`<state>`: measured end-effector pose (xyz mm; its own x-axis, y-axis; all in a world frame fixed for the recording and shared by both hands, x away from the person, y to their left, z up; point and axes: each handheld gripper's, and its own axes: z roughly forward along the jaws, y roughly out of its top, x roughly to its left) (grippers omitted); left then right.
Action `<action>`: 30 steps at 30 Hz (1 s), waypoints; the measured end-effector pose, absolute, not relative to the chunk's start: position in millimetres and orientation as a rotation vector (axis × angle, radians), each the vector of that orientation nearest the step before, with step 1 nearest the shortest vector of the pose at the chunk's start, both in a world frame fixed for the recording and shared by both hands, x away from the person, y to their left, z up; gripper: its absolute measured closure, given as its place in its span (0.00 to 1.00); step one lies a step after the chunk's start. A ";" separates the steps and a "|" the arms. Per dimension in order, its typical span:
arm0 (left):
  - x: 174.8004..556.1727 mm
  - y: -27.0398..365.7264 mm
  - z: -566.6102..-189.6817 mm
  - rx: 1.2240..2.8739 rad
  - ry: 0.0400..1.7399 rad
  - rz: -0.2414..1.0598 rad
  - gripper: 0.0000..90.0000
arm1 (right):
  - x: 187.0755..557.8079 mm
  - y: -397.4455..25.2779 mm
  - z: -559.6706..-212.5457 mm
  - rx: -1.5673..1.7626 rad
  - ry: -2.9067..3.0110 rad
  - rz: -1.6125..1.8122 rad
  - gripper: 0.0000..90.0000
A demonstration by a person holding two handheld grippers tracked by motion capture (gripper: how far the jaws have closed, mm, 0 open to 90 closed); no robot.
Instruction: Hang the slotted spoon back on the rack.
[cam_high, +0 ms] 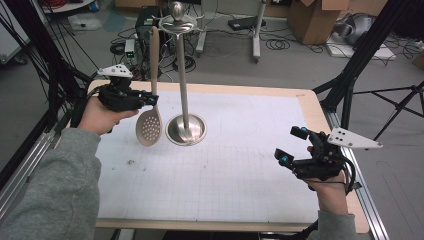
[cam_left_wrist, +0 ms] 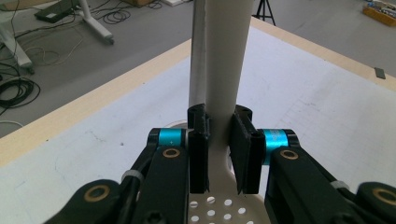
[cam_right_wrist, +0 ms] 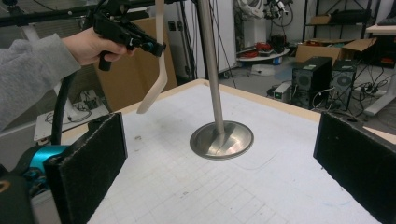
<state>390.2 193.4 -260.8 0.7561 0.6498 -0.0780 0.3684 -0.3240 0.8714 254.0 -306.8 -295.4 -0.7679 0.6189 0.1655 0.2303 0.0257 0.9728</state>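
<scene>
Two grippers are at work, and only one is loaded. The left gripper (cam_high: 148,98) has its jaws pressed flat against the neck of a cream slotted spoon (cam_high: 150,125), just above the perforated bowl; in the left gripper view the black pads (cam_left_wrist: 198,154) sit on either side of the handle with the holes of the bowl showing below them. The spoon hangs upright, bowl down, clear of the white gridded mat (cam_high: 225,175), and its long handle rises beside the steel utensil stand (cam_high: 185,75), just to the stand's left, with the handle tip up near the hooked arms under the stand's ball top. Whether the tip is already on a hook I cannot tell.

The right gripper (cam_high: 292,146) has its jaws spread wide with nothing between them, and it waits well to the right of the stand, near the table's edge (cam_high: 320,115); its own view looks across at the stand's round base (cam_right_wrist: 222,139).

Judging by this, the step in hand is hanging the spoon on the stand. To do it well, keep the handle vertical, lift until the end hole lines up with a hook, and let go only once the spoon's weight rests on it. The free gripper could steady the post, since a sideways nudge may tip the stand.
</scene>
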 end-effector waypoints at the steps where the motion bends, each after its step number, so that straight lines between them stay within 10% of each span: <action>1: 390.4 192.9 -260.8 1.950 0.774 0.355 0.86 | 254.0 -306.8 -295.4 0.870 2.005 1.803 0.02; 30: 396.8 179.1 -266.5 1.929 0.705 0.358 0.79 | 254.5 -309.2 -296.7 0.882 2.001 1.798 0.02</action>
